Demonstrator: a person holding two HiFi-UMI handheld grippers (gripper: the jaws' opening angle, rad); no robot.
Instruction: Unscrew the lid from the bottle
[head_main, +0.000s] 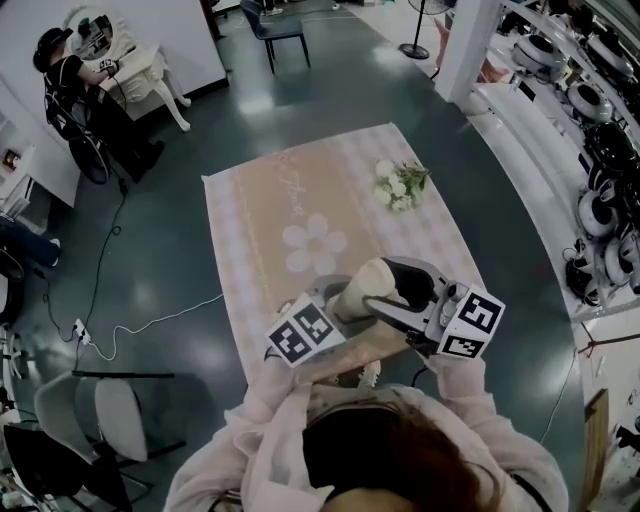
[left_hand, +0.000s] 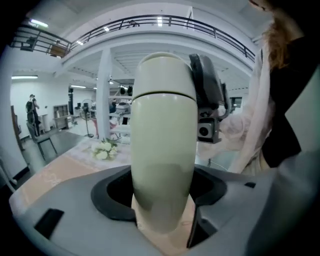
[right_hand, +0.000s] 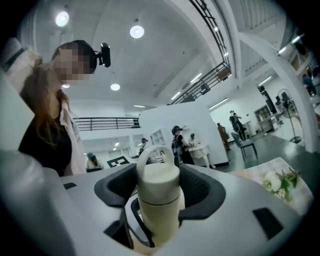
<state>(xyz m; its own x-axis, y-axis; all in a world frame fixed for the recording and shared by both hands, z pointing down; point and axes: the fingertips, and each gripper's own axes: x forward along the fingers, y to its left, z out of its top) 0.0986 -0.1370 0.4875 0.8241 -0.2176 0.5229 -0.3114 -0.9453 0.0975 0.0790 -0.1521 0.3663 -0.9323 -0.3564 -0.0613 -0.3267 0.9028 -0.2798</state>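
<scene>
A cream bottle (head_main: 365, 288) is held up over the table, between my two grippers. My left gripper (head_main: 345, 303) is shut on its body (left_hand: 162, 165), and the dark pads (left_hand: 112, 192) press on both sides low down. The domed lid (left_hand: 165, 75) sits above a thin seam. My right gripper (head_main: 398, 285) comes in from the right and is shut on the lid (right_hand: 157, 177), whose loop handle (right_hand: 155, 152) stands up between the jaws. In the left gripper view, the right gripper (left_hand: 205, 95) shows against the lid's side.
Below lies a table with a pink flowered cloth (head_main: 300, 200) and a small bunch of white flowers (head_main: 400, 185). A person stands at a white desk (head_main: 140, 70) at far left. A cable (head_main: 150, 320) runs over the floor, and chairs (head_main: 100, 410) stand at lower left.
</scene>
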